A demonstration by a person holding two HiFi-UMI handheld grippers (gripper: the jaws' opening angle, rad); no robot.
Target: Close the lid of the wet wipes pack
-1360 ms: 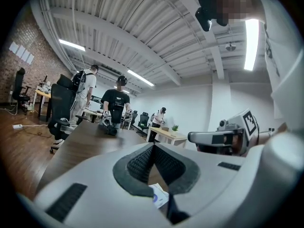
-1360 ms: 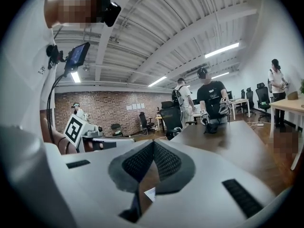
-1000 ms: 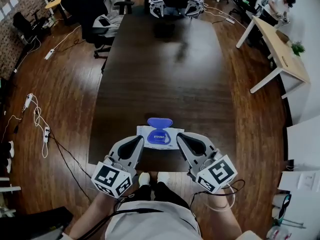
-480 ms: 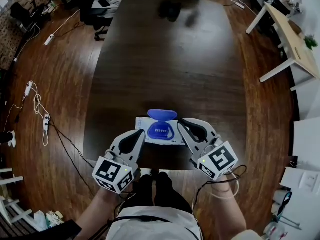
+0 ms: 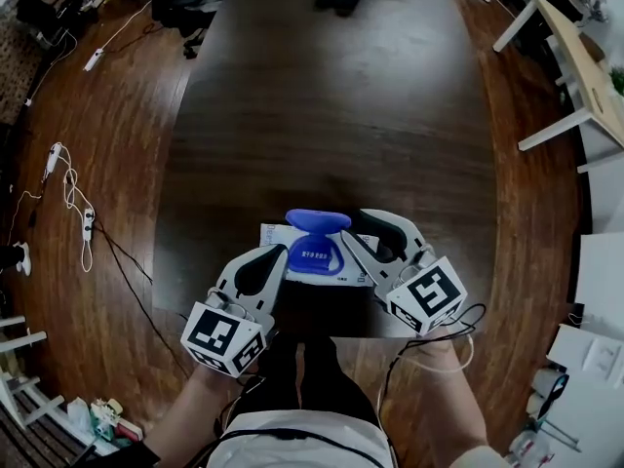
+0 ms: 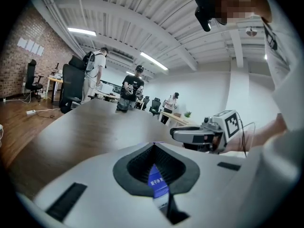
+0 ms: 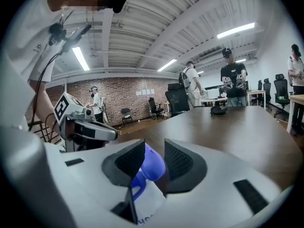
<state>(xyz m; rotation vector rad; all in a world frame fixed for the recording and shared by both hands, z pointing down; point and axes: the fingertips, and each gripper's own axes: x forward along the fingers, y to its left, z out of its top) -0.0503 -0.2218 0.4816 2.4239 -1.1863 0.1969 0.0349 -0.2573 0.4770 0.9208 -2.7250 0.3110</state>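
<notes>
At the desk's [image 5: 331, 115] near edge sits the wet wipes pack [image 5: 274, 235], blue lid [image 5: 317, 222] upright, left gripper [image 5: 280, 253] pinched shut beside it, while the right gripper [image 5: 353, 230], jaws just opened wide with the lid between them, seemingly lines up to push it down flat.

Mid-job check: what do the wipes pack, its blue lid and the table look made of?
Wipes pack: probably soft plastic film, white and printed, with a slight gloss.
Blue lid: rigid moulded plastic, smooth with a sheen; it holds its shape flipped open.
Table: dark wood or wood veneer with a satin finish, showing faint grain and soft reflections.
</notes>
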